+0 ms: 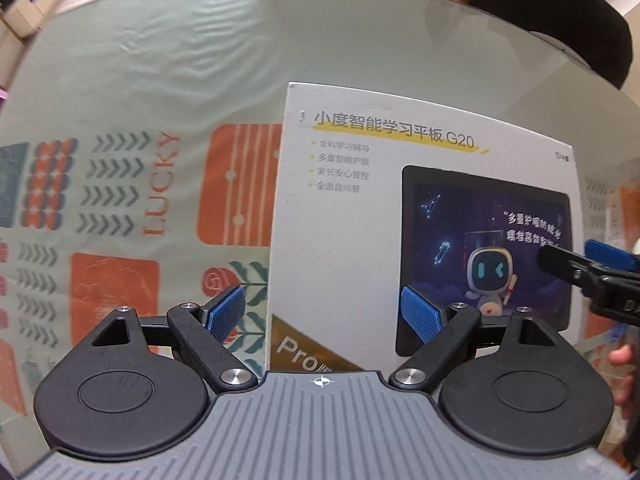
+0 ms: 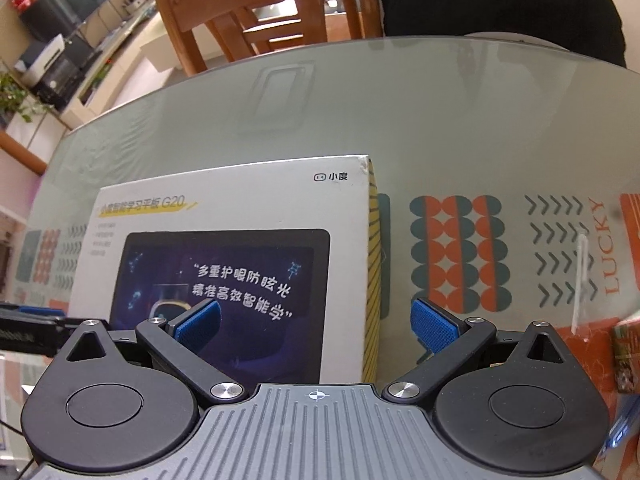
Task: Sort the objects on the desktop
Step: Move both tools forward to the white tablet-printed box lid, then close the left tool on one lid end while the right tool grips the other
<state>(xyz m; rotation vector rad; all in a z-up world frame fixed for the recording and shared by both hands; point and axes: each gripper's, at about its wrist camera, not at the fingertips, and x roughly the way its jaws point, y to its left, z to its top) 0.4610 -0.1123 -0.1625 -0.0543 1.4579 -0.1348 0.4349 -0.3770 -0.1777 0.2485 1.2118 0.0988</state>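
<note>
A: Left gripper (image 1: 323, 312)?
B: Jaws spread wide, nothing between them. Blue ribbed pads (image 1: 226, 312), black arms, grey ridged body at the bottom of the frame. It straddles the left edge of the tablet box (image 1: 352, 220).

A: Right gripper (image 2: 316, 326)?
B: Also spread, holding nothing, straddling the box's right edge; its left pad is over the lid, its right pad over the cloth. In the left view its tip enters from the right edge of the frame, over the box.

A: The box?
B: Flat white cardboard, lying lid-up at the middle of both frames, with a dark tablet picture, a yellow striped side and a scuffed upper right corner in the right view.

A: Around it?
B: Glass-topped table (image 2: 440, 100) over a patterned cloth (image 1: 120, 200) with orange blocks, chevrons and "LUCKY". A white straw-like stick (image 2: 581, 280) lies at right. A small printed packet (image 2: 628, 356) sits at the right edge, partly cut off. Wooden chair (image 2: 256, 12) at the top behind the table.
</note>
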